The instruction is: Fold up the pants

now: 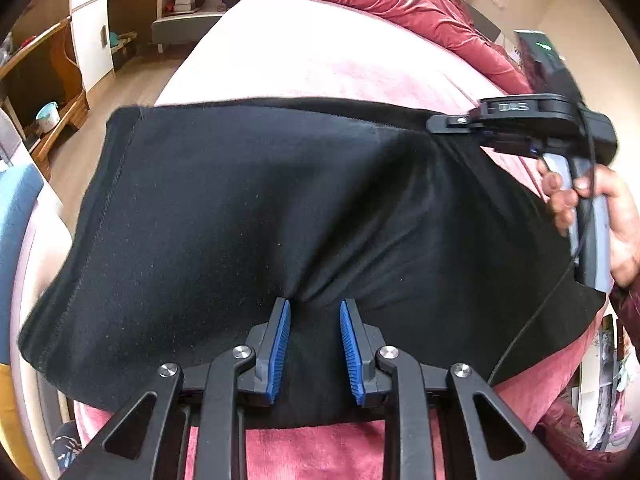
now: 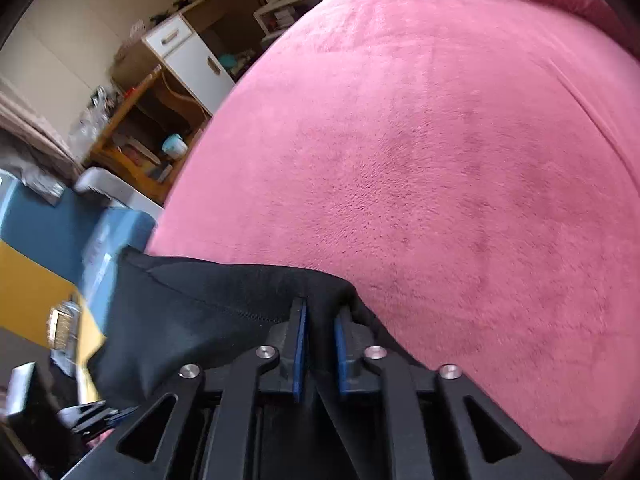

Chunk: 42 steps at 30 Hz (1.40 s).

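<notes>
The black pants [image 1: 248,216] are stretched over the pink bed [image 1: 320,56], hemmed edge to the left. My left gripper [image 1: 314,304] has its blue pads on a pinched bunch of the black cloth at the near edge. My right gripper [image 1: 436,124] shows in the left wrist view at the pants' far right corner, held by a hand [image 1: 616,220], and pinches the cloth there. In the right wrist view the right gripper [image 2: 320,308] is shut on a fold of the black pants [image 2: 192,316], lifted above the bed [image 2: 420,160].
A red quilt [image 1: 404,4] is bunched at the bed's far end. Wooden shelves and a white cabinet [image 1: 90,36] stand to the left across the floor. A blue and yellow item [image 2: 52,232] lies off the bed's left side. A black cable [image 1: 528,328] hangs from the right gripper.
</notes>
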Available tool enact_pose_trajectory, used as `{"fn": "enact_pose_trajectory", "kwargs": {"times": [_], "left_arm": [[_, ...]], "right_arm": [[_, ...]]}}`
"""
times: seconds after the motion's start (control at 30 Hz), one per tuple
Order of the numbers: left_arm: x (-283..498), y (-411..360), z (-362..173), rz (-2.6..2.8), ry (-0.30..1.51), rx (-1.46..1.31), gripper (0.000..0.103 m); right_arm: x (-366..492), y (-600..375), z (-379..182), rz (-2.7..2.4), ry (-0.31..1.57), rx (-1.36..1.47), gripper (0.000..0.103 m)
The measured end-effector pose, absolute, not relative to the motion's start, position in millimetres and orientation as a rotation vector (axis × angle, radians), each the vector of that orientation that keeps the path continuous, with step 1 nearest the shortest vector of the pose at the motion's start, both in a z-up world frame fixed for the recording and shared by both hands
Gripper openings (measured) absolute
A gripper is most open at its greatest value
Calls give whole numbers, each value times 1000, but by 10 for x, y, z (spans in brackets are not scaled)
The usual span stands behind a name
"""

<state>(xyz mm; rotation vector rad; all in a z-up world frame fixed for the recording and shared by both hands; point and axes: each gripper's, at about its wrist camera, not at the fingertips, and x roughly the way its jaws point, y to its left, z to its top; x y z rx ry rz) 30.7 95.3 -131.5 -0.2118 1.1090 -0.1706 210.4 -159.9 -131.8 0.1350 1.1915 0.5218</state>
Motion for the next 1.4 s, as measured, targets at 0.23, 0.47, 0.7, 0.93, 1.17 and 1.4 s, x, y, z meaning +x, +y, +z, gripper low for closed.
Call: {"fn": "enact_pose_trajectory", "kwargs": {"times": [0.23, 0.47, 0.7, 0.93, 1.17, 1.4], "left_arm": [[282, 929, -1112, -171, 1051, -194, 26], [231, 677, -977, -225, 1029, -156, 27], [342, 223, -919, -332, 1024, -71, 28], [734, -314, -734, -425, 999, -22, 28], [1236, -608, -877, -390, 1042, 2, 28], [1627, -470, -1130, -307, 1119, -68, 27]], "right_arm": [[1593, -2421, -895, 402, 1087, 248, 46], [631, -3775, -920, 130, 1070, 431, 46], [-451, -5027, -996, -190, 1001, 655, 45], [-993, -5671, -1049, -328, 933, 793, 45], [-1283, -6180, -1129, -388, 792, 1020, 45], [-1414, -6472, -1298, -427, 660, 1201, 45]]}}
